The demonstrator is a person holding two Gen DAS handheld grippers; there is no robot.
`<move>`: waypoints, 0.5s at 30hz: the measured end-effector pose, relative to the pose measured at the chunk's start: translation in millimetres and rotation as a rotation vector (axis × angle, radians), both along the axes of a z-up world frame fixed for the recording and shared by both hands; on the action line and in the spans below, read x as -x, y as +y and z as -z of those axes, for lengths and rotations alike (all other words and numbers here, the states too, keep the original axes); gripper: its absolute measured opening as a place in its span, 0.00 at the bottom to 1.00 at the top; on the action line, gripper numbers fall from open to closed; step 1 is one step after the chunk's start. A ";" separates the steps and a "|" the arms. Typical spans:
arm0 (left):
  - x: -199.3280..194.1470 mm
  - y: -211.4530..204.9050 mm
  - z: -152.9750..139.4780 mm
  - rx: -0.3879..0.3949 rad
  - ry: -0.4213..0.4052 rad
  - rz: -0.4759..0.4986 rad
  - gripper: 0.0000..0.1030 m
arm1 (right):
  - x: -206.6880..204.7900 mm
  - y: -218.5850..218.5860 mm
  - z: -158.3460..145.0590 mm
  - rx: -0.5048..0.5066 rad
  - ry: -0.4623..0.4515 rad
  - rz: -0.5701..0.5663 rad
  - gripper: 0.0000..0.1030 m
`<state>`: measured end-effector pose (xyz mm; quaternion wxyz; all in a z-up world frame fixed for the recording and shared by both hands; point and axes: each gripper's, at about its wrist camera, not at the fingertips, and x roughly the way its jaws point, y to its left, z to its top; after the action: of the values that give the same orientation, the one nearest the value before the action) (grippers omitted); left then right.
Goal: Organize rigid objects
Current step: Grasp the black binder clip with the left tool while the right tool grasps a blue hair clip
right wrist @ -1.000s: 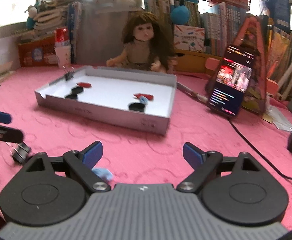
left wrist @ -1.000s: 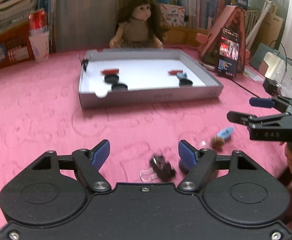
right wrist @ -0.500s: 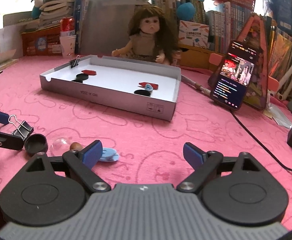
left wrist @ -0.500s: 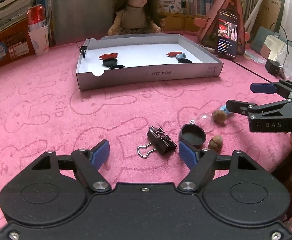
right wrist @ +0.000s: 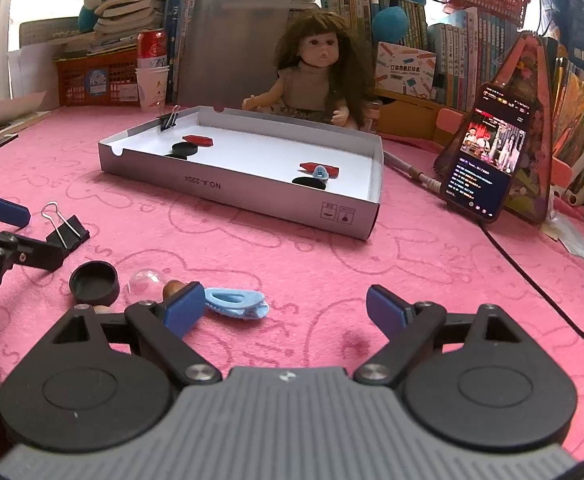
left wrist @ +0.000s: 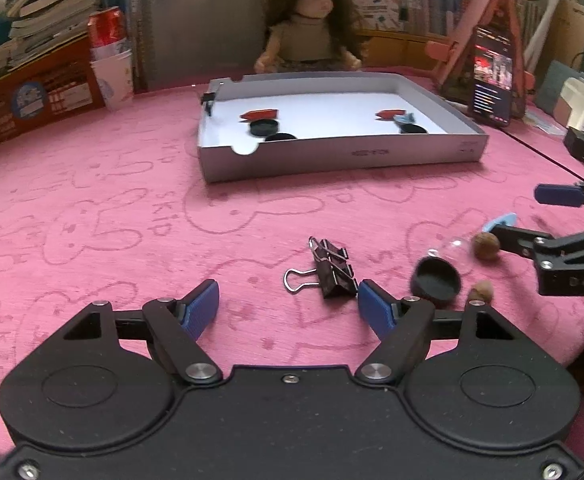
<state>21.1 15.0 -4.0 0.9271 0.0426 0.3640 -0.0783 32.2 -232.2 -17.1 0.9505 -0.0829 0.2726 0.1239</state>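
— So, where do the loose pieces lie?
— On the pink cloth. A black binder clip sits just ahead of the left gripper, whose jaws stand apart around nothing. Right of it are a black cap, a clear dome and two walnuts.
— And the right gripper?
— Spread wide, empty; a blue hair clip lies just beside its left finger.
— The white tray?
— Farther back, holding black caps, red pieces and a clip on its rim, before a doll.
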 end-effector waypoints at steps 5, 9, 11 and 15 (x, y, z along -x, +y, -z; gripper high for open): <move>-4.8 7.7 0.7 -0.025 -0.011 -0.040 0.73 | 0.6 -0.6 0.1 -0.009 0.005 -0.002 0.90; -8.8 15.7 1.1 -0.029 -0.012 -0.082 0.73 | 0.7 -1.3 1.4 -0.022 0.008 0.002 0.90; -11.0 19.7 1.2 -0.033 -0.012 -0.108 0.73 | 1.0 -1.2 2.4 -0.029 0.009 0.006 0.90; -14.6 24.5 -0.1 -0.018 0.005 -0.154 0.73 | 1.9 -0.3 4.9 -0.047 0.017 0.004 0.90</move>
<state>35.6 39.6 -3.9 0.9291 0.0227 0.3691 -0.0036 30.2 -232.5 -22.0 0.9501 -0.0591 0.2779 0.1291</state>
